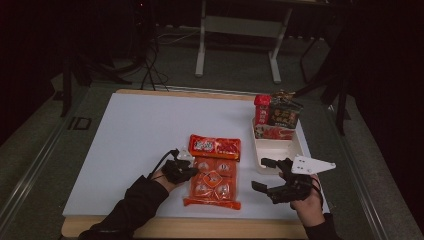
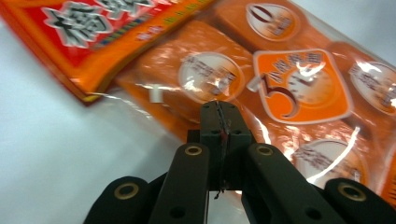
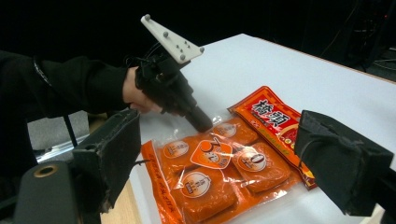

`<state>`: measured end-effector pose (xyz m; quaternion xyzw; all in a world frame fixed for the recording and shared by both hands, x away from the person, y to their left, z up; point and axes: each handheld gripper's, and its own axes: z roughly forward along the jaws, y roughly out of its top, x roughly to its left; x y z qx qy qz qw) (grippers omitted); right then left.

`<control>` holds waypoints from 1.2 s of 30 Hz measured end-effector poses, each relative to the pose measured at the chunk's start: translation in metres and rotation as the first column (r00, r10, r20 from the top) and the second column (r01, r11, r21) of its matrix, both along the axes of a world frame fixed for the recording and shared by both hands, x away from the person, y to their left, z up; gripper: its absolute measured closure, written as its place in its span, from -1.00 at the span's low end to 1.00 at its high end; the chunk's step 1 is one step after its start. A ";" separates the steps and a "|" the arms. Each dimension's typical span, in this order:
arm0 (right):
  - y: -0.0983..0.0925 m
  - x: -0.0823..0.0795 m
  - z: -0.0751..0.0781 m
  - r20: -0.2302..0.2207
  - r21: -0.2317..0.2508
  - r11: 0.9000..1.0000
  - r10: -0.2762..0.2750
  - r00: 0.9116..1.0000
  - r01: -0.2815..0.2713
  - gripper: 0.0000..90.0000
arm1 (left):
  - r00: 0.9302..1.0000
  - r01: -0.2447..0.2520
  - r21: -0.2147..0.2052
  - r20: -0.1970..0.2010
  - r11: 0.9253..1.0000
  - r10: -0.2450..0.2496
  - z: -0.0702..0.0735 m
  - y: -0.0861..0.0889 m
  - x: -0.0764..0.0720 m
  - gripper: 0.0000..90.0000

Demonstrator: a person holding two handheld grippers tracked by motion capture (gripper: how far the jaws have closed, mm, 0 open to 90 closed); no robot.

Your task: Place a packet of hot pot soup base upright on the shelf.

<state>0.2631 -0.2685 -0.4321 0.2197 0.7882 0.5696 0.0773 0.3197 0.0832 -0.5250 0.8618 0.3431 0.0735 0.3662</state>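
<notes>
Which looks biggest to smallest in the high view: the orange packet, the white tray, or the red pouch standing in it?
1. Orange packet, flat on the white board, covers the most area.
2. White tray, somewhat smaller.
3. Red pouch, clearly smallest, though it sits farthest from the camera.

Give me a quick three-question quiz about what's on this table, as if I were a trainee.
1. True or false: the left tool has its jaws shut at the edge of the orange plastic packet of four blocks.
2. What stands in the white rectangular tray? A) snack packets B) cups C) fruit
3. Fill in: the right tool has its jaws ____.

Key: 1 true; 2 A, the red and dark snack packets stand at its far end; 3 open.
</notes>
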 end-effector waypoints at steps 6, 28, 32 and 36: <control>-0.002 -0.001 0.000 0.003 0.001 1.000 -0.008 1.000 0.008 -0.67 | 0.998 -0.066 -0.047 0.001 0.997 0.066 0.007 0.013 0.012 0.48; 0.000 -0.002 -0.002 0.015 -0.022 1.000 -0.008 1.000 0.008 -0.67 | 0.984 -0.178 -0.112 0.004 0.978 0.179 -0.003 0.028 0.077 -0.04; -0.001 -0.001 -0.002 0.014 -0.022 1.000 -0.007 1.000 0.007 -0.67 | 0.985 -0.172 -0.112 -0.025 0.979 0.170 -0.010 0.024 0.084 -0.04; -0.001 -0.001 -0.003 0.012 -0.022 1.000 -0.007 1.000 0.007 -0.67 | 0.986 -0.163 -0.102 -0.045 0.981 0.159 -0.016 0.019 0.087 -0.02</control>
